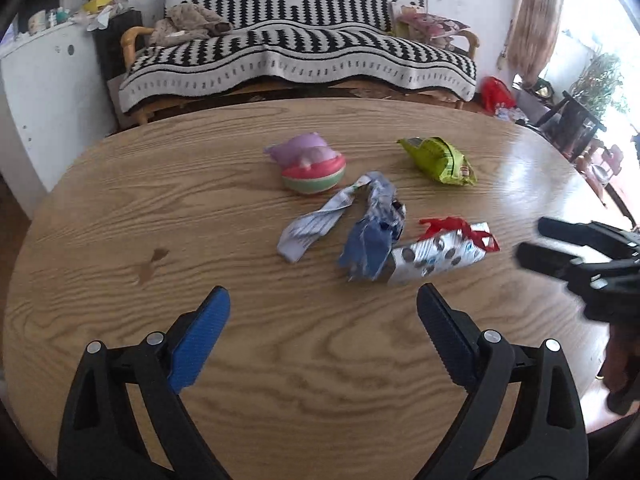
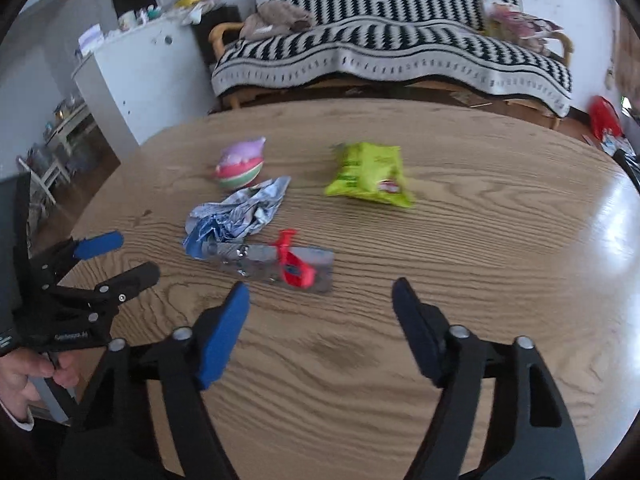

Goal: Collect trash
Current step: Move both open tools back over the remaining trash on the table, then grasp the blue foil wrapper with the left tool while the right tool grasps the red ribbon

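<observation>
Sofa (image 1: 300, 52): stands beyond the far edge of the bench, covered with a black-and-white patterned blanket; a crumpled cloth lies at one end and a floral cushion at the other.
White cabinet (image 1: 44, 92): beside the sofa, with small clutter on top.
Bench (image 1: 120, 216): round-edged, wood-grain top; all the trash lies near its middle.
Left tool (image 1: 324, 300): low over the near side of the bench, its blue-padded fingers apart with nothing between them; it also shows at the left edge of the right wrist view, held by a hand (image 2: 28, 380).
Right tool (image 2: 320, 292): fingers apart over bare wood, nothing between them; the silver wrapper lies just beyond its tips.
Green snack bag (image 1: 442, 160): lies on the far right of the group, well apart from both tools.
Blue-and-white crumpled wrapper (image 1: 360, 224): in the centre, touching the silver wrapper.
Silver wrapper (image 1: 436, 256): flat, with a red strip (image 1: 460, 228) across it; the nearest piece of trash to both tools.
Pink, purple and green ball-shaped object (image 1: 312, 168): on the far left of the group, just beyond the crumpled wrapper.
Red bag (image 1: 496, 94): on the floor past the sofa's end.
</observation>
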Action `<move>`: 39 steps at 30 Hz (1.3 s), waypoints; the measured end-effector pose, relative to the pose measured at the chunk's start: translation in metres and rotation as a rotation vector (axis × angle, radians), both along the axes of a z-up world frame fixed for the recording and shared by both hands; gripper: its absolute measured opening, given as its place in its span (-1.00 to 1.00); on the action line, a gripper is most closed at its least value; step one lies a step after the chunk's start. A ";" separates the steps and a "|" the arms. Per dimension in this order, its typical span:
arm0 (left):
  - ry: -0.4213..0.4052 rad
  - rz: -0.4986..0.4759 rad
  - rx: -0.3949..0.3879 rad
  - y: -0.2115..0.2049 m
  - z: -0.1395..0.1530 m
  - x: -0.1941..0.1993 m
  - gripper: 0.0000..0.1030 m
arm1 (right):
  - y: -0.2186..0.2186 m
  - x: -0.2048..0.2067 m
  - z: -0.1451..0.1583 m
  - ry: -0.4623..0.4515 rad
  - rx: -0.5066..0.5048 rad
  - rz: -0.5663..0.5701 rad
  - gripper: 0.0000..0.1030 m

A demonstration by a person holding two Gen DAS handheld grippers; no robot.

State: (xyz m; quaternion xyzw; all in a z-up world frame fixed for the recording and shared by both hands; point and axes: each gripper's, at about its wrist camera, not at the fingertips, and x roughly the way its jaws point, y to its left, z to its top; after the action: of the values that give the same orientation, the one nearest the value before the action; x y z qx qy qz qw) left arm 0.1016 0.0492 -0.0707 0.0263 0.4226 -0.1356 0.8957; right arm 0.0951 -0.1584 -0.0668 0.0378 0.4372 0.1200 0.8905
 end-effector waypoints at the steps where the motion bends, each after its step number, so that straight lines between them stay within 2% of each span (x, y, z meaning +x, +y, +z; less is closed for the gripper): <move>1: -0.001 -0.006 -0.001 -0.003 -0.003 0.004 0.67 | 0.003 0.005 -0.005 0.004 -0.002 0.004 0.22; 7: 0.037 -0.056 0.000 -0.022 -0.024 0.025 0.25 | 0.013 0.023 -0.023 0.025 -0.010 0.023 -0.11; 8: 0.042 -0.062 -0.004 -0.023 -0.027 0.027 0.13 | 0.015 0.025 -0.025 0.027 -0.016 0.027 -0.16; 10: 0.050 -0.061 -0.010 -0.024 -0.029 0.030 -0.15 | 0.018 0.025 -0.025 0.022 -0.026 0.035 -0.51; 11: 0.055 -0.058 -0.015 -0.024 -0.030 0.031 -0.39 | 0.018 0.026 -0.025 0.019 -0.023 0.036 -0.56; 14: 0.061 -0.044 -0.030 -0.020 -0.026 0.033 -0.87 | 0.017 0.023 -0.019 0.002 -0.006 0.040 -0.57; 16: 0.055 -0.036 -0.039 -0.017 -0.021 0.032 -1.00 | 0.015 0.018 -0.012 -0.018 0.000 0.041 -0.57; 22: 0.011 -0.036 -0.044 -0.009 -0.002 0.019 -1.00 | 0.000 0.001 0.012 -0.060 0.025 0.032 -0.58; 25: -0.029 -0.047 0.000 -0.012 0.001 0.017 -1.00 | -0.010 -0.007 0.019 -0.067 0.023 0.020 -0.58; 28: -0.008 -0.026 -0.019 -0.016 0.000 0.029 -0.98 | -0.020 -0.013 0.023 -0.060 0.038 -0.002 -0.58; 29: 0.017 -0.020 -0.042 -0.018 -0.002 0.036 -0.83 | -0.022 -0.015 0.024 -0.060 0.041 -0.007 -0.58; 30: 0.040 -0.020 -0.059 -0.020 -0.003 0.044 -0.29 | -0.026 -0.017 0.026 -0.061 0.042 -0.013 -0.58; 31: 0.049 -0.011 -0.058 -0.025 -0.004 0.051 0.11 | -0.027 -0.018 0.026 -0.061 0.043 -0.016 -0.58; 32: 0.030 0.000 -0.055 -0.026 -0.003 0.054 0.61 | -0.030 -0.020 0.027 -0.060 0.044 -0.019 -0.58; 34: -0.004 0.006 -0.045 -0.031 -0.002 0.061 0.63 | -0.033 -0.023 0.030 -0.061 0.047 -0.024 -0.58; 37: 0.034 0.004 -0.067 -0.036 -0.008 0.073 0.62 | -0.039 -0.029 0.033 -0.067 0.042 -0.026 -0.58; 39: 0.062 -0.006 -0.035 -0.044 -0.018 0.080 0.45 | -0.043 -0.031 0.035 -0.070 0.035 -0.029 -0.58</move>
State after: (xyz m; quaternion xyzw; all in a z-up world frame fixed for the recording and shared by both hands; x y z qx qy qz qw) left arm 0.1820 0.0054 -0.0887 0.0078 0.4479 -0.1462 0.8820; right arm 0.0642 -0.2016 -0.0319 0.0555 0.4030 0.1161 0.9061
